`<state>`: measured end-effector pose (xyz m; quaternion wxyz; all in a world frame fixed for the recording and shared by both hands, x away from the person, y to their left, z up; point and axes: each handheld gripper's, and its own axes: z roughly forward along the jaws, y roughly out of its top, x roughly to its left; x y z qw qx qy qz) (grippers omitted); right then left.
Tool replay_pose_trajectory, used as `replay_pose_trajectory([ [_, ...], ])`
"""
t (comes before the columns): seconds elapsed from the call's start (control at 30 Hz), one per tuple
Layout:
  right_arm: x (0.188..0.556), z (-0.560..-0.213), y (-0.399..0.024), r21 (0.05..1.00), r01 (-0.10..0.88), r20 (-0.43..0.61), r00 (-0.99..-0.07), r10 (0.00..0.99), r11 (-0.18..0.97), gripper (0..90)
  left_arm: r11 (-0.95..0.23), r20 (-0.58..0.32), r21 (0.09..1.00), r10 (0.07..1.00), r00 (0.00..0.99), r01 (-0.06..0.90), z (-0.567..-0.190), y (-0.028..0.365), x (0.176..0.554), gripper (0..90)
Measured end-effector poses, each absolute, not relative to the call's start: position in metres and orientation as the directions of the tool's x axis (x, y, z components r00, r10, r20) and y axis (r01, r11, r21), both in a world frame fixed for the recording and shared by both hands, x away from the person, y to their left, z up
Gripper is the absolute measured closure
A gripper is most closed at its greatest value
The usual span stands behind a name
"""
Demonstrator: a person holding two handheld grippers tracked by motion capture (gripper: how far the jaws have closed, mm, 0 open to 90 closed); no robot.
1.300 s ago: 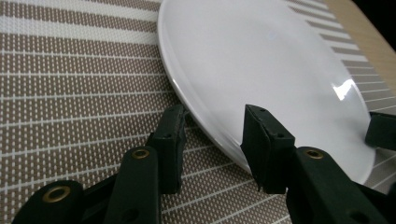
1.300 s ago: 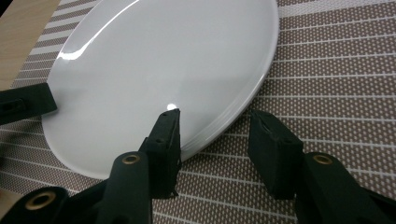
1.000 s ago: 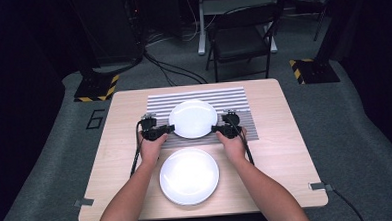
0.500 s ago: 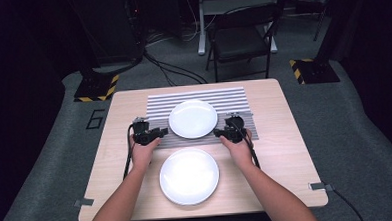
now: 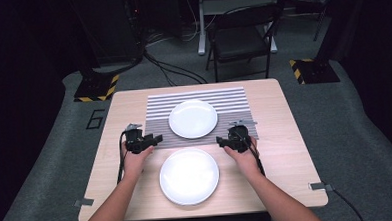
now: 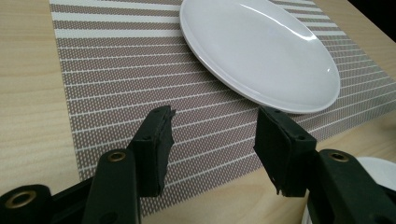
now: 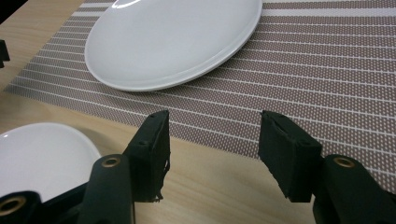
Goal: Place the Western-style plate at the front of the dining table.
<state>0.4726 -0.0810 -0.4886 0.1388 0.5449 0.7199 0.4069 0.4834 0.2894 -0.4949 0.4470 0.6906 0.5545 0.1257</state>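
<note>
A white plate (image 5: pixel 193 118) rests on the striped placemat (image 5: pixel 233 100) at the table's middle. A second white plate (image 5: pixel 189 176) lies nearer the front edge. My left gripper (image 5: pixel 156 139) sits left of the far plate, pointing right and clear of its rim. My right gripper (image 5: pixel 220 139) sits off the plate's right front edge, pointing left. In the left gripper view the gripper (image 6: pixel 215 140) has nothing between its jaws, with the plate (image 6: pixel 261 51) ahead. The right gripper (image 7: pixel 212 140) is likewise empty before the plate (image 7: pixel 173 37). Both pairs of jaws have just been opening.
The wooden table (image 5: pixel 286 151) has bare wood on either side of the plates. A folding chair (image 5: pixel 243 38) stands behind the table, and cables run over the grey floor. The near plate (image 7: pixel 42 154) lies at the right gripper view's lower left.
Both hands have drawn back from the far plate's edges, outward and toward the person. The jaws stand wider than before. The plate stays on the placemat.
</note>
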Motion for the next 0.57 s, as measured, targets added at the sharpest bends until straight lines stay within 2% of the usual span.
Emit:
replay_pose_trajectory([
  [0.57, 0.444, -0.495, -0.103, 0.731, 0.672, 0.226, -0.409, 0.884, 0.124, 38.3, -0.067, -0.237, 0.76, 0.898, 0.372, 0.646, -0.501, 0.311, 0.449, 41.9],
])
